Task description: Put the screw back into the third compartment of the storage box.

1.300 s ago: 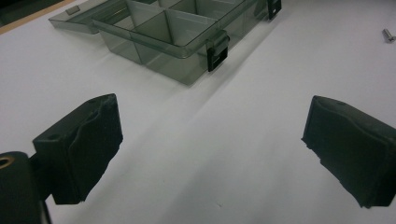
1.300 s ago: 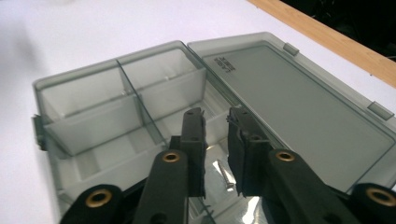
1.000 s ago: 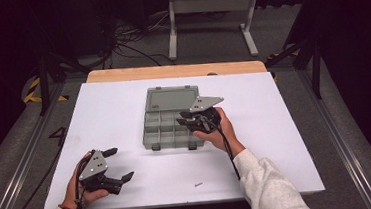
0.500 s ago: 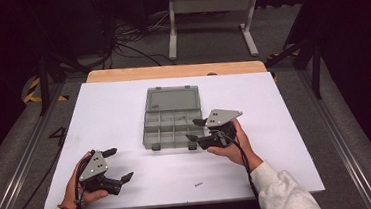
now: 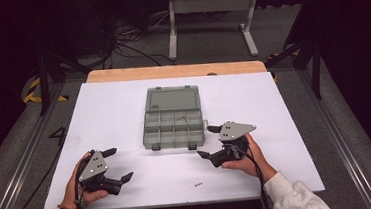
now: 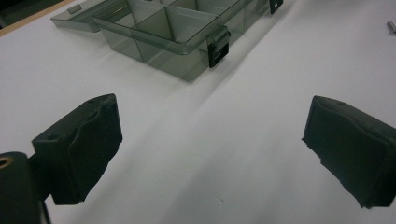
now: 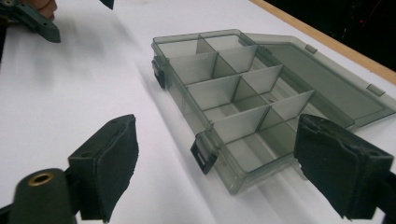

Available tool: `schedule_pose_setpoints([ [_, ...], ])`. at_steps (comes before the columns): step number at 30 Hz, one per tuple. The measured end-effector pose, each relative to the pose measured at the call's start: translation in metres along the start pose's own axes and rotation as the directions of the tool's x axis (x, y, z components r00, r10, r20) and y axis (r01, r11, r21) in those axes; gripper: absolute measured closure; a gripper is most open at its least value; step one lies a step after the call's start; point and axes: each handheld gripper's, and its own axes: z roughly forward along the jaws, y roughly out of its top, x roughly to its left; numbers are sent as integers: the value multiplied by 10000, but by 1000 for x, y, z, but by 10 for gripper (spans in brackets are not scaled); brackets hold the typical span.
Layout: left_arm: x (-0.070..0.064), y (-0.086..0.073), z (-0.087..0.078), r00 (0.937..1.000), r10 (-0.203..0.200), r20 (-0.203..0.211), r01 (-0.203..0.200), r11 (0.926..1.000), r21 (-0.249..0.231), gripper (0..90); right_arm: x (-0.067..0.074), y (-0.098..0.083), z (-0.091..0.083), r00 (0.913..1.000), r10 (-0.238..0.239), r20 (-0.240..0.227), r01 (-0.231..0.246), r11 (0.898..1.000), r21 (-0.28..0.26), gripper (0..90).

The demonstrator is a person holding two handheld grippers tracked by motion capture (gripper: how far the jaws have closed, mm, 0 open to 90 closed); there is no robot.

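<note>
A smoky clear compartment box (image 5: pixel 174 128) lies mid-table with its lid (image 5: pixel 172 98) folded back flat; a small thin piece rests in one cell (image 5: pixel 183 118). My right gripper (image 5: pixel 206 141) hovers just off the box's front right corner. Its jaws have just been opening and now stand wide, with nothing gripped. Its own view looks across the box (image 7: pixel 233 93) between the spread pads (image 7: pixel 109 163). My left gripper (image 5: pixel 120 164) rests open near the front left edge, empty, with the box's latch (image 6: pixel 218 44) ahead of it. A small screw (image 5: pixel 198 184) lies loose between the two hands.
White sheet (image 5: pixel 123 109) covers the table, with a wooden strip (image 5: pixel 176 71) along the far edge. Dark floor, cables and a metal stand (image 5: pixel 211 12) lie beyond. The other hand's gripper (image 7: pixel 37 21) shows far off in the right gripper view.
The right gripper has drawn back from over the box's front right cells to the table beside that corner, and its jaws have spread apart. The left gripper has stayed put.
</note>
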Motion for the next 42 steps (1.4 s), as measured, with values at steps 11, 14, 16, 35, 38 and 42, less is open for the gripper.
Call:
schedule_pose_setpoints([
  [11,-1,1,0,10000,30,-60,-30,10000,23,51,15,-18,-10,9984,31,-571,-9,9993,387,122],
  [14,-1,1,0,10000,22,-60,-22,10000,29,51,23,-24,-7,9965,-189,-811,259,9960,859,130],
  [16,-1,1,0,10000,27,-66,-27,10000,34,51,28,-26,-5,9943,-386,-997,502,9920,1161,176],
  [35,-1,1,1,10000,55,-4,-55,10000,52,50,52,-36,18,9632,-344,-2664,992,9672,2340,430],
  [38,-1,1,1,10000,28,-5,-28,10000,57,50,52,-34,20,9617,-342,-2719,997,9678,2312,470],
  [42,-1,1,2,10000,32,-4,-32,10000,55,51,55,-32,23,9598,-363,-2782,1012,9697,2225,598],
])
